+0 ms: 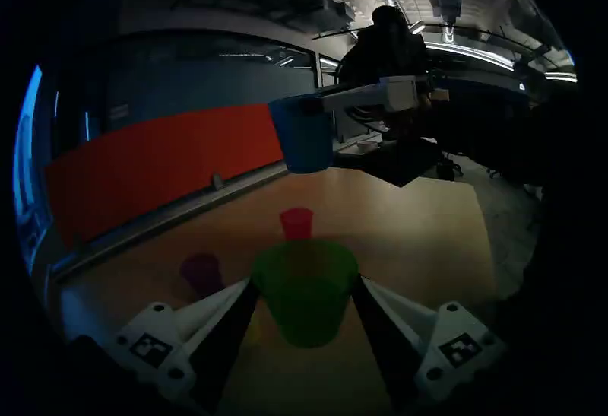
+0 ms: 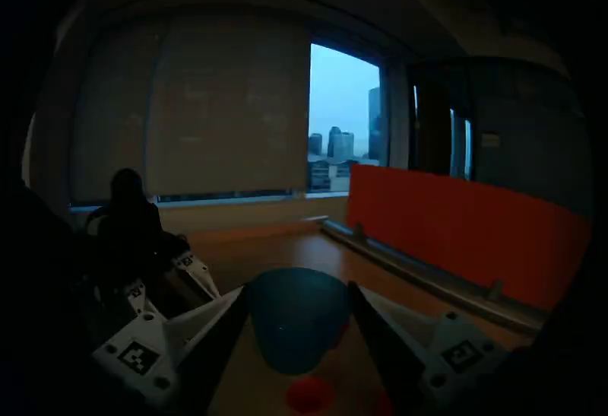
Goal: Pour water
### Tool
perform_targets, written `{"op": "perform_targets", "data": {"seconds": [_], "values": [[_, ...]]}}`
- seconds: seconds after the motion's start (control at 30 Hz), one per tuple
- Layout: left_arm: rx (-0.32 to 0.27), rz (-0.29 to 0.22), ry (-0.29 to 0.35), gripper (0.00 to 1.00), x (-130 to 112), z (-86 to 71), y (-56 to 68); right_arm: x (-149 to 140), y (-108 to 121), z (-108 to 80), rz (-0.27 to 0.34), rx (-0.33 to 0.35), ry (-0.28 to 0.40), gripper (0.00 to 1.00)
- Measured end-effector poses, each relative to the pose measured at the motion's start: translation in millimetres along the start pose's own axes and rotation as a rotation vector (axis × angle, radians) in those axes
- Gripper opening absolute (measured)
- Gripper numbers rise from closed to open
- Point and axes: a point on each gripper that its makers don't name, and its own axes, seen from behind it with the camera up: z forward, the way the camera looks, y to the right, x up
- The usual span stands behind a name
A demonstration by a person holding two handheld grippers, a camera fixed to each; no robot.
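We have the left gripper closed to the width of the green cup. Both fingers press its sides, and the cup is upright, near us over the wooden table. Whether it rests on the table we cannot tell. The right gripper clamps the blue cup the same way, raised high and farther off, also upright. A red cup and a purple cup stand on the table beyond, the purple one to the left. We cannot see water in any cup. We judge both cups taken up and the pour not yet begun. The blue cup probably has to come over the green one and tip.
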Motion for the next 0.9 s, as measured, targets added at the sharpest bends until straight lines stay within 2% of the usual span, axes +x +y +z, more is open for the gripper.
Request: {"op": "perform_targets", "data": {"seconds": [0.4,0.9], "values": [[-0.016,-0.001,-0.074,0.85,-29,7.6,6.4,-47,-4,-8.2,-0.032,-0.01,-0.074,0.96],[-0.047,-0.003,-0.167,0.85,-63,17.9,16.4,-97,-16,-16.3,-0.053,0.008,-0.15,0.96]]}}
